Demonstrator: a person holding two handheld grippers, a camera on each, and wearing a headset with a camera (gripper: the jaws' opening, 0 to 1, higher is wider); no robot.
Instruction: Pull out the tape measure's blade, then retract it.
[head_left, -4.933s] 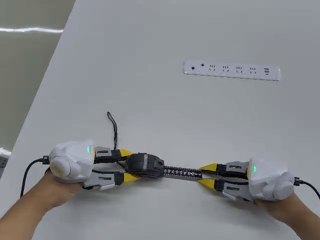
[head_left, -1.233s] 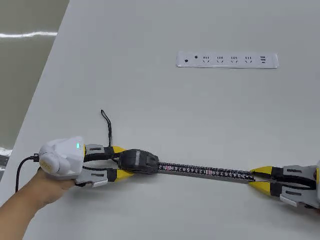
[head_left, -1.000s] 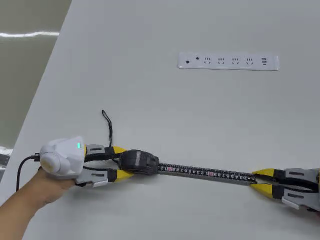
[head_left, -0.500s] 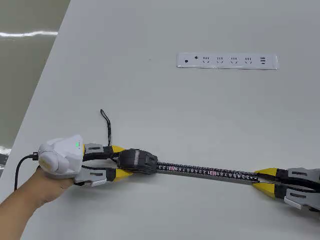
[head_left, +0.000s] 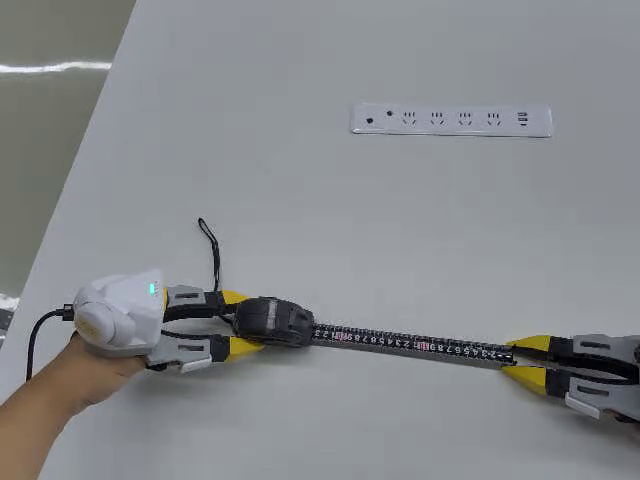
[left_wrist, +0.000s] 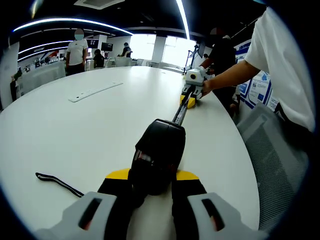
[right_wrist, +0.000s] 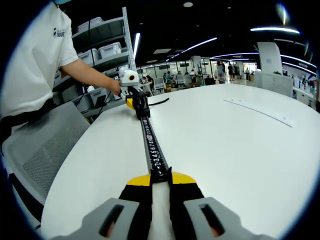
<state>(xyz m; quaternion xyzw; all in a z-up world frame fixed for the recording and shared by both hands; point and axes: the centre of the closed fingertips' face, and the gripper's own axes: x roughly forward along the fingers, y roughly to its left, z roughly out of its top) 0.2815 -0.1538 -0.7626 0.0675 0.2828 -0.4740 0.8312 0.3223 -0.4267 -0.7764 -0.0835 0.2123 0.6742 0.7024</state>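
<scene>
A black tape measure case (head_left: 273, 322) lies on the white table (head_left: 300, 180), and my left gripper (head_left: 240, 325) is shut on it from the left. Its black blade (head_left: 410, 344) runs out to the right along the table. My right gripper (head_left: 520, 358) is shut on the blade's end. In the left gripper view the case (left_wrist: 157, 155) sits between the yellow fingertips and the blade (left_wrist: 180, 114) leads away to the other gripper (left_wrist: 192, 82). In the right gripper view the blade (right_wrist: 151, 145) stretches from my jaws to the case (right_wrist: 140, 107).
A white power strip (head_left: 450, 118) lies on the far side of the table. The case's black wrist strap (head_left: 212, 250) trails behind the left gripper. The table's left edge (head_left: 70, 190) drops off to the floor. People stand in the background of the room.
Since the earliest frame the right gripper has drawn the blade's end far to the right, so much more blade shows. Over the last half second both grippers have barely moved.
</scene>
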